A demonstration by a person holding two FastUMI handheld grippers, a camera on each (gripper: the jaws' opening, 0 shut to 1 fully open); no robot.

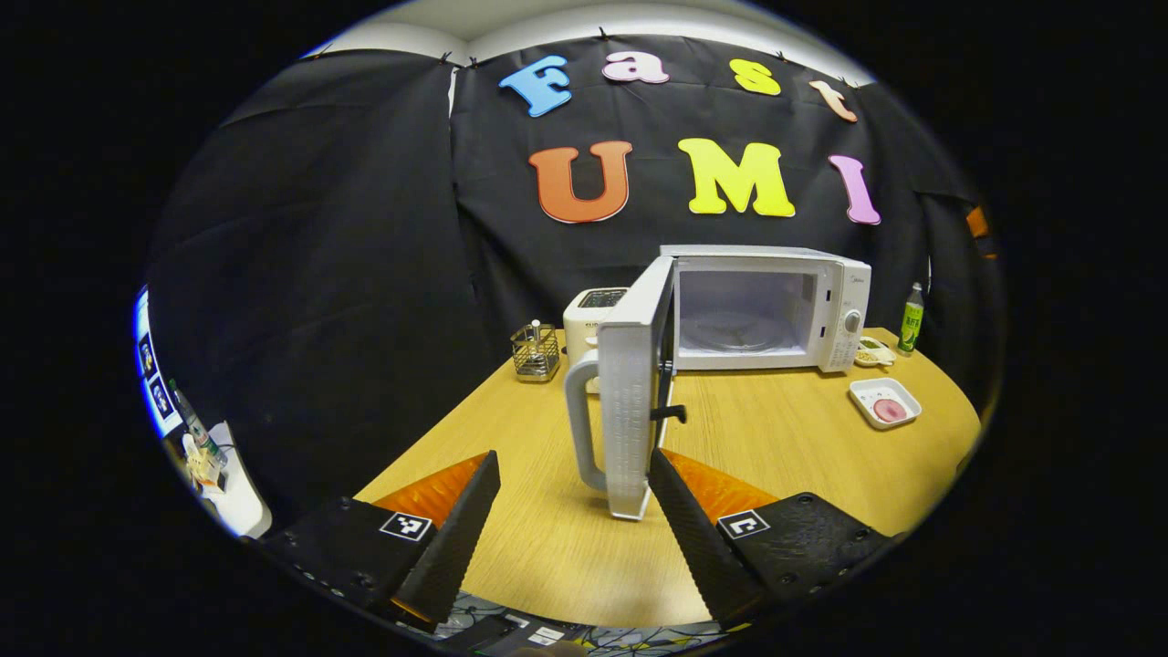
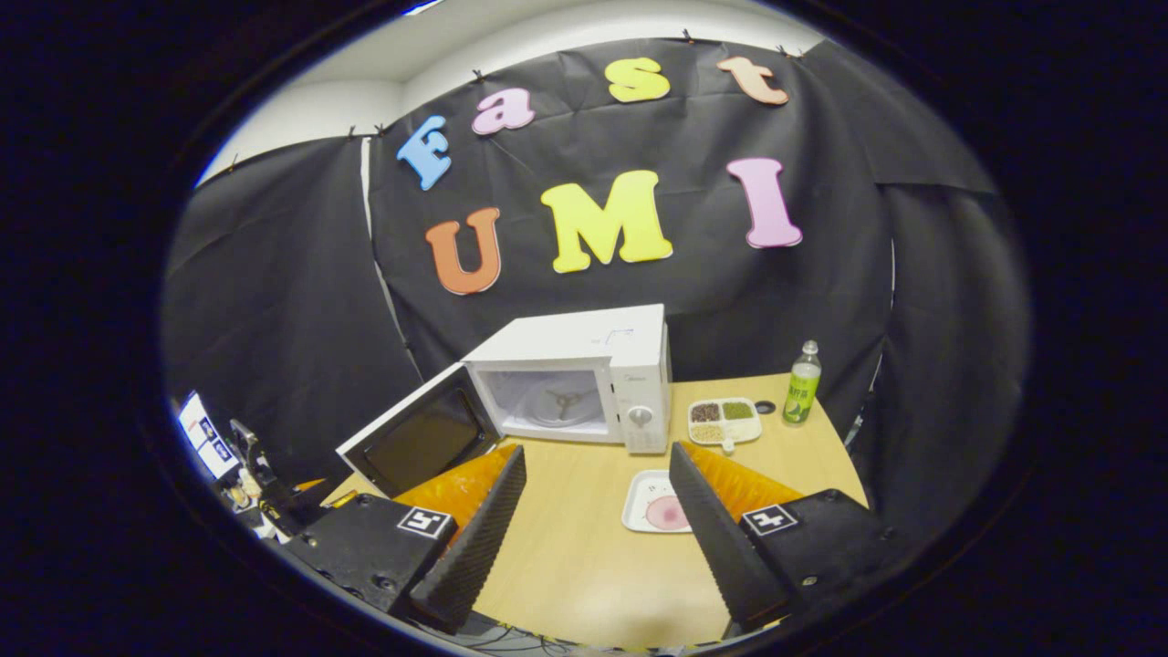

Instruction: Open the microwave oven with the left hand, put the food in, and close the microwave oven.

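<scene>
Left gripper point(image 1: 575, 511) open beside door handle point(image 1: 580, 420); toaster point(image 1: 591, 315) behind.

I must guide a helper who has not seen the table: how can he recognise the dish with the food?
Find the white microwave, door open. On the wooden table before its control panel lies a white square plate holding one round pink item. The tray behind has several compartments.

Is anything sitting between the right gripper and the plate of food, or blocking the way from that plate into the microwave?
Nothing visible. The plate of food lies on bare table just ahead of the open right gripper. The microwave has its door swung wide, and its cavity looks empty apart from the turntable.
</scene>
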